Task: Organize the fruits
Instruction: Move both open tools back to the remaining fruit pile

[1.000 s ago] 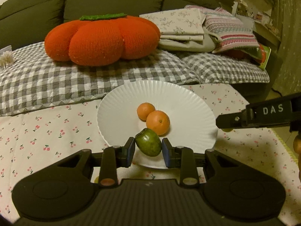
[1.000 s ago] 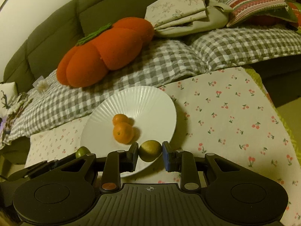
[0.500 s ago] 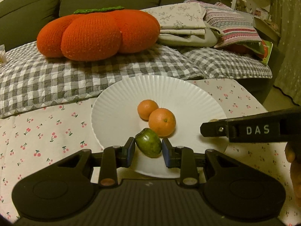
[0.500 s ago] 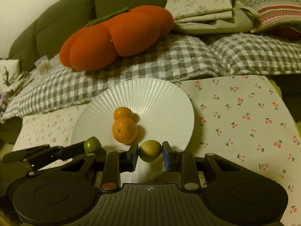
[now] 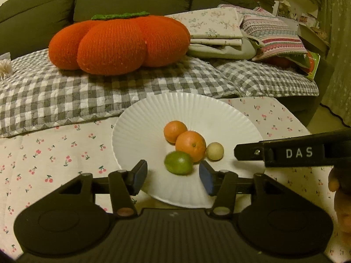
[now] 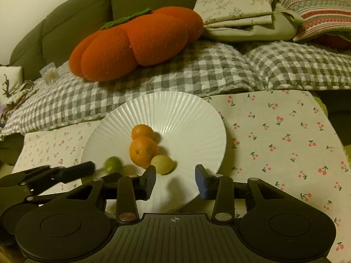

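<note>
Left gripper (image 5: 171, 176): black two-finger tool with blue pads, fingers spread wide, nothing between them; it hangs over the near edge of the plate.
Right gripper (image 6: 175, 178): same build, fingers wide apart, holding nothing; the left pad sits just in front of the pale fruit, and I cannot tell whether they touch.
White ribbed round plate (image 5: 140, 127): lies flat on the cherry-print cloth, carrying all four fruits.
Green oval fruit (image 5: 178, 162): on the plate's near part, between and just beyond the left gripper's open pads, free of both; touching the larger orange.
Pale yellow-green round fruit (image 6: 162, 164): on the plate, right beside the larger orange, ahead of the right gripper's left finger.
Larger orange round citrus (image 5: 190, 146): mid-plate, stem dimple facing the grippers.
Smaller orange round citrus (image 5: 175, 131): directly behind the larger one, touching it.
White cloth with small red cherry print (image 6: 285, 144): covers the surface under the plate.
Grey-and-white checked quilt (image 5: 54, 100): lies behind the cloth, over the sofa seat.
Knitted orange pumpkin-shaped cushion with green top (image 5: 118, 43): rests on the quilt.
Folded floral and striped fabrics (image 5: 230, 32): stacked to the cushion's right.
</note>
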### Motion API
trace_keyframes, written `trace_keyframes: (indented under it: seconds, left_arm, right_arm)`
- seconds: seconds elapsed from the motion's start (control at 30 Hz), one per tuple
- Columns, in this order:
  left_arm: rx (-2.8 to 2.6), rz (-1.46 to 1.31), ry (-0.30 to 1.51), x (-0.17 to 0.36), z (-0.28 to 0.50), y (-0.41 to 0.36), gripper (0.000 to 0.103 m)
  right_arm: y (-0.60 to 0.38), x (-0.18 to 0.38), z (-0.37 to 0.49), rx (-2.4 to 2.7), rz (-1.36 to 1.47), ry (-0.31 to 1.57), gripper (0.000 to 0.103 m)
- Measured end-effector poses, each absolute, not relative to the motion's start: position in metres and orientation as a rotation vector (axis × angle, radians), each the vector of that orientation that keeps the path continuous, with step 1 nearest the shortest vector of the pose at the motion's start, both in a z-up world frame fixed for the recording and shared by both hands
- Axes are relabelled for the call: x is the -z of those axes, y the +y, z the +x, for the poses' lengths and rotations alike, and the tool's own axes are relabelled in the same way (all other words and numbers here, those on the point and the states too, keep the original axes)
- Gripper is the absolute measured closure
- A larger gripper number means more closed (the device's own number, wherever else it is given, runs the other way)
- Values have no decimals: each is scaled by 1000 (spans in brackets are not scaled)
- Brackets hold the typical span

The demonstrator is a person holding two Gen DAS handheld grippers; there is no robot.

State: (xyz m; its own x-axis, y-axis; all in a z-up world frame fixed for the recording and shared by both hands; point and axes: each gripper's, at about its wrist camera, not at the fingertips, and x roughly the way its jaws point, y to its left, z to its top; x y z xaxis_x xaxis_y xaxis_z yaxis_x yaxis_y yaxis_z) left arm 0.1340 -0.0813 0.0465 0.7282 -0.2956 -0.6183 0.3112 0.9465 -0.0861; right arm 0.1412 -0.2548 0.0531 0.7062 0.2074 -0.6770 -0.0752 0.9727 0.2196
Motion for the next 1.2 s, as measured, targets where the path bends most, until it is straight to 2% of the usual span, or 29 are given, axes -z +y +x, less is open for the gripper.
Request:
trace_keyframes:
  seconds: [0.33,0.47,0.67,1.2]
  left_arm:
    - [289,-60,679,-66,125,-54,51]
    - [262,-92,690,-71,120,-40,51]
    - [237,-109,708,-75,107,-23,52]
    - [216,-156,782,-81,57,0,50]
  right_arm:
    - [-278,-66,138,-91,290,745,64]
    - [-285,-69,135,-63,345,751,58]
    - [-286,-71,128,-52,392,771,58]
    - [-283,-82,87,-76,464,799,48]
